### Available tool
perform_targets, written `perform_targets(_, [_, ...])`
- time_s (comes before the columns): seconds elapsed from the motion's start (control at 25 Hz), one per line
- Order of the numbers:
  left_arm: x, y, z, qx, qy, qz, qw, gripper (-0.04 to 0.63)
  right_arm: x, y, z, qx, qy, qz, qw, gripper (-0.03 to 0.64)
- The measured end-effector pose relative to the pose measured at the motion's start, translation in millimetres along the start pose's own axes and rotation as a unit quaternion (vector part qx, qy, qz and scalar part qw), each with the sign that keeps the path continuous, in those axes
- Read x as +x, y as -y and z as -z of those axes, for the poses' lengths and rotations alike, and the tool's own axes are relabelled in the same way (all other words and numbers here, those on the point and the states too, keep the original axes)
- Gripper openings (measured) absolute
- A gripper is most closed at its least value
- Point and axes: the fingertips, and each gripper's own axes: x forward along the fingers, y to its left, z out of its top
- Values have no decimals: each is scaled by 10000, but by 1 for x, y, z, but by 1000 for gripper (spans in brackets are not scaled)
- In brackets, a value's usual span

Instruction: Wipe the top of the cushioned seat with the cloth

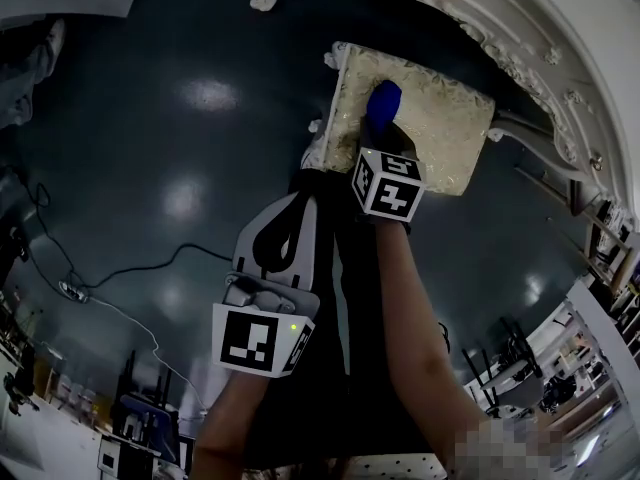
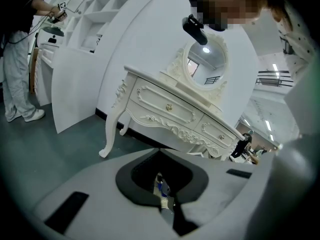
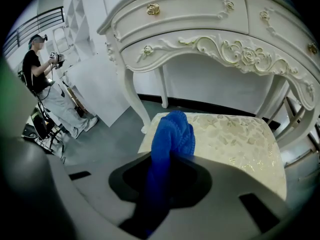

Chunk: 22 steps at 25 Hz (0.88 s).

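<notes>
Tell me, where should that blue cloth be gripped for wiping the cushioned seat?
By one bunched end, as the right claw grips it, coming from the side away from the dressing table. The blue cloth is a soft wad, so its free end bulges beyond the claw over the cushioned seat.

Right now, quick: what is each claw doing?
Left claw: closed, holding nothing.
Right claw: closed on the blue cloth, over the cushioned seat.
</notes>
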Motion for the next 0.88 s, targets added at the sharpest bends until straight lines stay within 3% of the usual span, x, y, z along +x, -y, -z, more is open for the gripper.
perform_targets(0.88, [-16, -25, -1, -176, 125, -314, 9993, -5, 15, -60, -4, -382, -84, -532, 9978, 86])
